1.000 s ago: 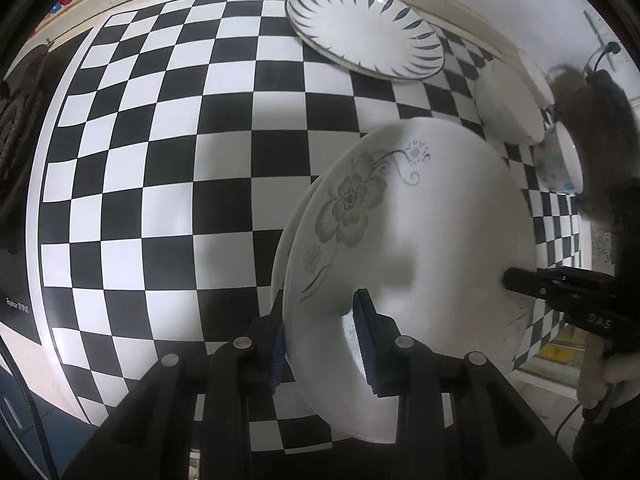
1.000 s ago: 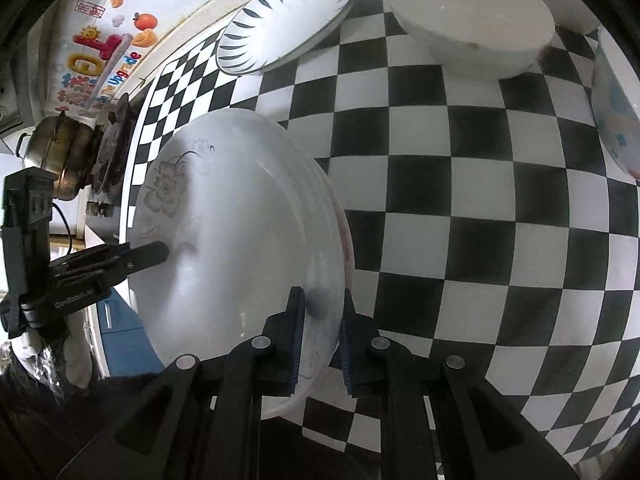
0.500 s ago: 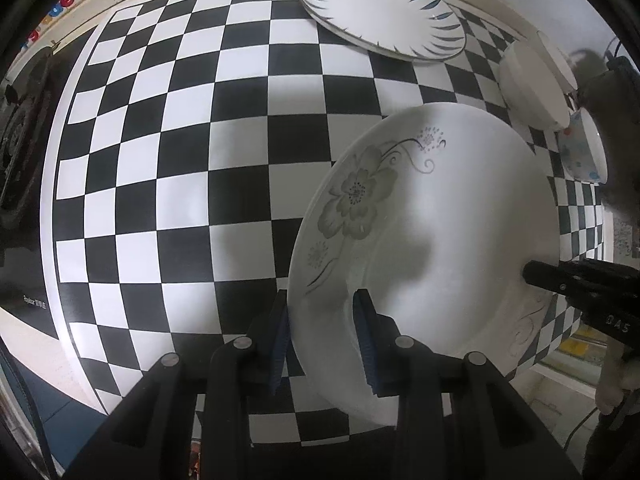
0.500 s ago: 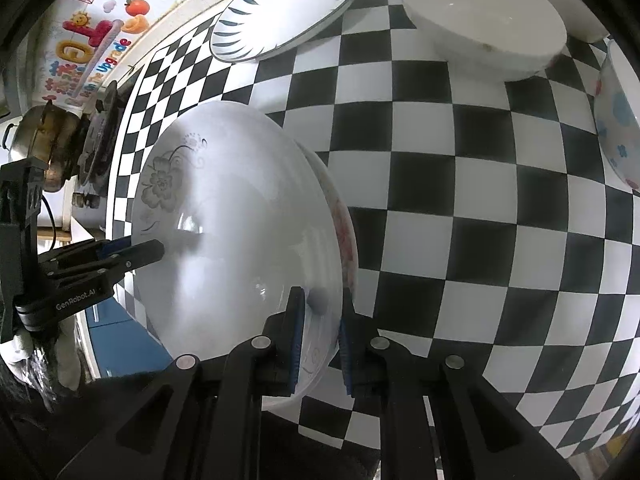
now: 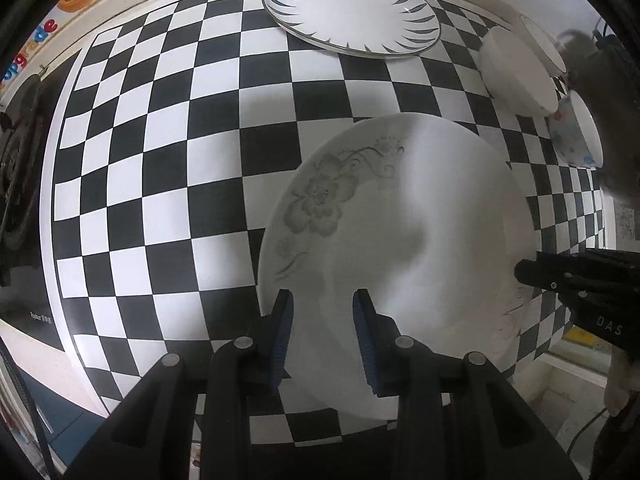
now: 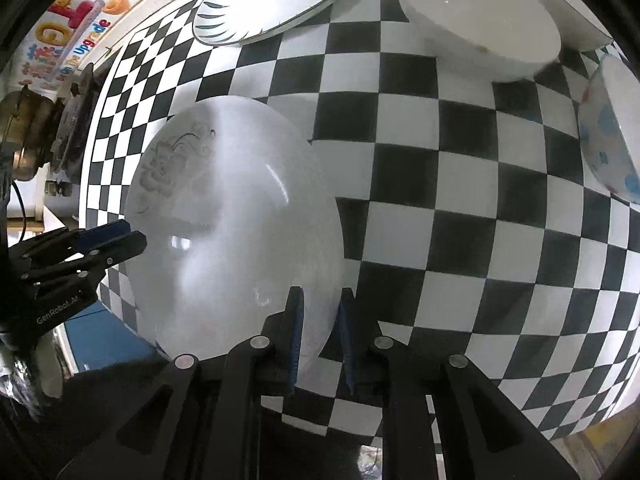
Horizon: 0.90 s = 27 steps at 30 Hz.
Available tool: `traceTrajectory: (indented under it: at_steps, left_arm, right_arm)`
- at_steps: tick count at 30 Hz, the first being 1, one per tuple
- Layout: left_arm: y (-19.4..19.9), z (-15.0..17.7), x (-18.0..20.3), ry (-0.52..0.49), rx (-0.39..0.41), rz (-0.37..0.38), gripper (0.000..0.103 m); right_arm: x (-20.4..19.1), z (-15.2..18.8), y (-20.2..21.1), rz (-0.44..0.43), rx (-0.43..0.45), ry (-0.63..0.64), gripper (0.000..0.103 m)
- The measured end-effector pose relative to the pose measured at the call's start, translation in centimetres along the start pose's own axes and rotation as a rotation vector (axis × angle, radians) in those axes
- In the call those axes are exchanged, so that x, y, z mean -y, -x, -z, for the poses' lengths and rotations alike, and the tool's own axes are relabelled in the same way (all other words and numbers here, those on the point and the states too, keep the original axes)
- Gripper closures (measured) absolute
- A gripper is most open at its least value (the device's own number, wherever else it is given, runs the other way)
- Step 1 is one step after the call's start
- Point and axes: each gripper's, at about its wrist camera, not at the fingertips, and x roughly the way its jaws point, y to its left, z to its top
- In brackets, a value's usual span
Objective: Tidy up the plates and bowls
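A large white plate with a grey flower print (image 5: 400,232) is held between both grippers above the checkered table. My left gripper (image 5: 322,312) is shut on its near rim. My right gripper (image 6: 320,316) is shut on the opposite rim and shows as a black jaw at the right of the left wrist view (image 5: 560,276). The same plate (image 6: 232,232) fills the left of the right wrist view. A plate with blue leaf marks (image 5: 352,8) lies at the back. A white bowl (image 6: 480,20) and a blue-flowered bowl (image 6: 608,136) stand at the right.
The black-and-white checkered cloth (image 5: 160,160) covers the table. A stove with a metal pot (image 6: 28,136) stands beyond its left edge. Another white dish (image 5: 540,44) sits behind the white bowl. A wall with colourful stickers (image 6: 72,20) runs along the back.
The flowered plate has been lifted and carried toward the back of the table. A second plate that lay beneath its edge is out of sight now.
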Motion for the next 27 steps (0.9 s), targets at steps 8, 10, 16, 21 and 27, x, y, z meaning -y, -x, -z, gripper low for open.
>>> traceTrajectory:
  at_steps: [8,10,16,21,27]
  left_arm:
    - [2.3,-0.9,-0.9,0.032,0.040,0.015,0.075]
    - [3.8,-1.3,-1.1,0.046,0.068,0.029,0.074]
    - [8.4,-5.0,-1.9,0.107,0.181,0.088,0.067]
    - [8.2,-11.2,-4.6,0.177,0.192,0.135,0.064]
    - [4.1,-17.8,-7.5,0.244,0.124,0.163,0.064]
  right_arm:
    - [0.2,-0.2,1.0,-0.027,-0.004,-0.027,0.082]
    - [0.3,-0.2,1.9,-0.024,0.009,-0.033,0.082]
    - [-1.0,-3.5,7.1,-0.026,0.106,-0.016,0.062]
    - [-1.8,-9.0,10.3,-0.073,0.195,-0.032,0.047]
    - [0.9,-18.4,8.9,-0.084,0.198,-0.136,0.047]
